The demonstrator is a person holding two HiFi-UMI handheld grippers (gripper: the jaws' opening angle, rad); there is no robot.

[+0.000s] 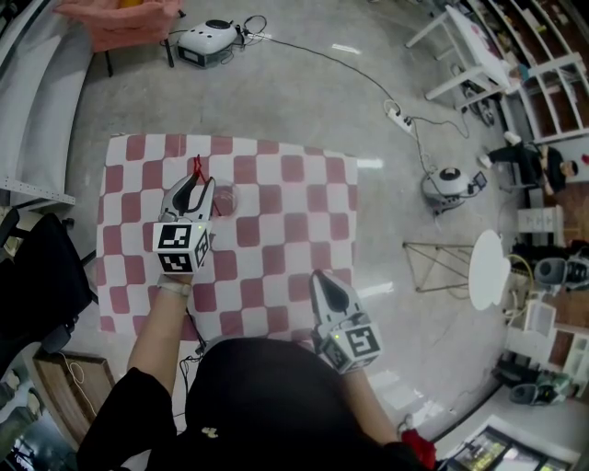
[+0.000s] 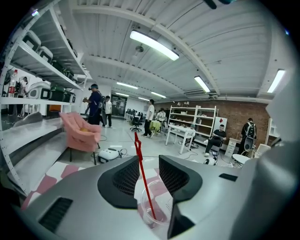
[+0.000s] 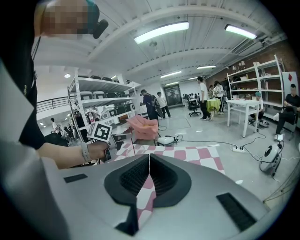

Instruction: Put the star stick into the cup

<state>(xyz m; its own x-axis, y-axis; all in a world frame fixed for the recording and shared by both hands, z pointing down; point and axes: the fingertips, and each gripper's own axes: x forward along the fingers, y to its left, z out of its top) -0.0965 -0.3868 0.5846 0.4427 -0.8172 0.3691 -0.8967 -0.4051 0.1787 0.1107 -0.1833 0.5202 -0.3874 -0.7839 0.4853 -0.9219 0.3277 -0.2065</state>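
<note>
A thin red star stick (image 2: 143,180) stands tilted in a clear plastic cup (image 2: 157,211), its lower end on the cup's bottom and its star end (image 1: 197,167) pointing up. My left gripper (image 1: 196,187) hangs over the cup (image 1: 225,198) on the red-and-white checkered cloth (image 1: 294,230). In the left gripper view the stick rises between the jaws, close by the left pad (image 2: 127,177), with a wide gap to the right pad; the gripper (image 2: 145,173) is open. My right gripper (image 1: 328,287) hovers over the cloth's near right edge, shut and empty (image 3: 149,161).
A pink armchair (image 1: 120,23) and a white device (image 1: 210,39) with a cable stand beyond the table. A power strip (image 1: 400,118), a round machine (image 1: 448,184) and a white round table (image 1: 488,269) are on the right. A black chair (image 1: 37,276) is at left.
</note>
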